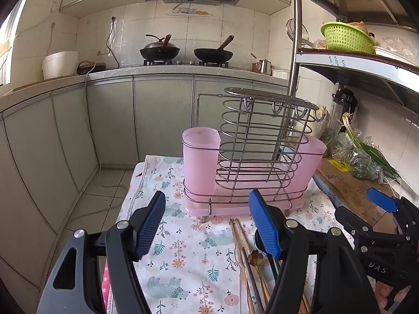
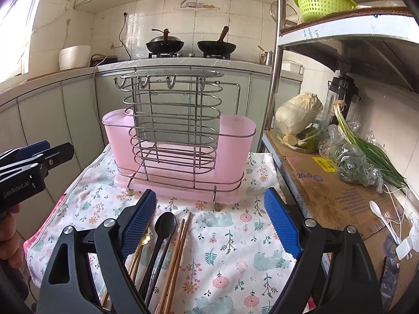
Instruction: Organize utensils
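White-tiled kitchen walls, grey cabinets, 2 woks on the stove, daylight from the left window.

Shiny metal wire rack, frosted pink plastic holder, wooden chopsticks, printed cloth

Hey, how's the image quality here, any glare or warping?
Left wrist view: the window is blown out white and the cabinet fronts bow from fisheye. Right wrist view: same window glare; the black spoon and chopsticks look sharp.
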Demonstrator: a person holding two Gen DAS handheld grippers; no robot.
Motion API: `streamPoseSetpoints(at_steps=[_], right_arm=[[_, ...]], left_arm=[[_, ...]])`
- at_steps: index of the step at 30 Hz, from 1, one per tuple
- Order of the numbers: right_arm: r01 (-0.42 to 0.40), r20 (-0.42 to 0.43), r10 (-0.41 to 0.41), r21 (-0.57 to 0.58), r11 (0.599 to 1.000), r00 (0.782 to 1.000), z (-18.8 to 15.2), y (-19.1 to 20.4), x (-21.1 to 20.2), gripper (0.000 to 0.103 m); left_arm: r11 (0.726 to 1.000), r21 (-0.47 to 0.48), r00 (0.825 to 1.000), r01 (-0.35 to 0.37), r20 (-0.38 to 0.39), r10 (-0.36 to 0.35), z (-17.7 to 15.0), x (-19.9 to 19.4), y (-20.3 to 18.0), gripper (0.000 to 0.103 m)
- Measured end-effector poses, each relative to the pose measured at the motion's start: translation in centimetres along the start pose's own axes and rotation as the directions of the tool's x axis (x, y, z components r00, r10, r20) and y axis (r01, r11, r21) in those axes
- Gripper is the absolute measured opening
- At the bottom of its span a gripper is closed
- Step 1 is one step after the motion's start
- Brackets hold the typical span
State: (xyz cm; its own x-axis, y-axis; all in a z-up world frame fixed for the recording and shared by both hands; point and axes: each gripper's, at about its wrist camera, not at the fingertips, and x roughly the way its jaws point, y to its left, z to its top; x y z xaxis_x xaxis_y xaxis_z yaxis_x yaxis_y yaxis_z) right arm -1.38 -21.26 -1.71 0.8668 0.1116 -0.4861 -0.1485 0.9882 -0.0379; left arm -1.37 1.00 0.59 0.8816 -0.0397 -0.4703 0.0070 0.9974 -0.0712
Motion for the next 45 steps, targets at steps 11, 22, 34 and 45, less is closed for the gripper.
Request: streamPoseSetpoints(at_steps=[11, 22, 34, 45], right_arm=[[-0.109, -0.172, 0.127, 0.113, 0.988, 0.977, -1.9, -1.7, 2.8, 0.085], [-0.170, -0.284, 0.228, 0.214, 0.962, 0.931, -3.5, -3.0, 5.0, 0.067], [-0.216, -0.349, 0.334, 0.338, 0.916, 0.876, -4.6, -4.5, 7.1, 0.056], [-0.238, -0.385, 0.396, 0.397, 0.886, 0.834, -4.8, -5.0, 8.9, 0.050]], left_arm=[[0.991, -0.089, 0.974, 0.095, -0.197, -0.111, -1.9, 3.1, 2.4, 0.065], [0.957, -0.148, 0.868, 0.249, -0.405, -0.288, -4.4, 6.9, 2.0, 0.050], [0.944, -0.117, 0.752, 0.310, -0.577, -0.318, -7.3, 10.8, -0.9, 0.027], [0.927, -0.206, 0.728, 0.313, -0.574, -0.374, -7.4, 11.5, 0.7, 0.002]])
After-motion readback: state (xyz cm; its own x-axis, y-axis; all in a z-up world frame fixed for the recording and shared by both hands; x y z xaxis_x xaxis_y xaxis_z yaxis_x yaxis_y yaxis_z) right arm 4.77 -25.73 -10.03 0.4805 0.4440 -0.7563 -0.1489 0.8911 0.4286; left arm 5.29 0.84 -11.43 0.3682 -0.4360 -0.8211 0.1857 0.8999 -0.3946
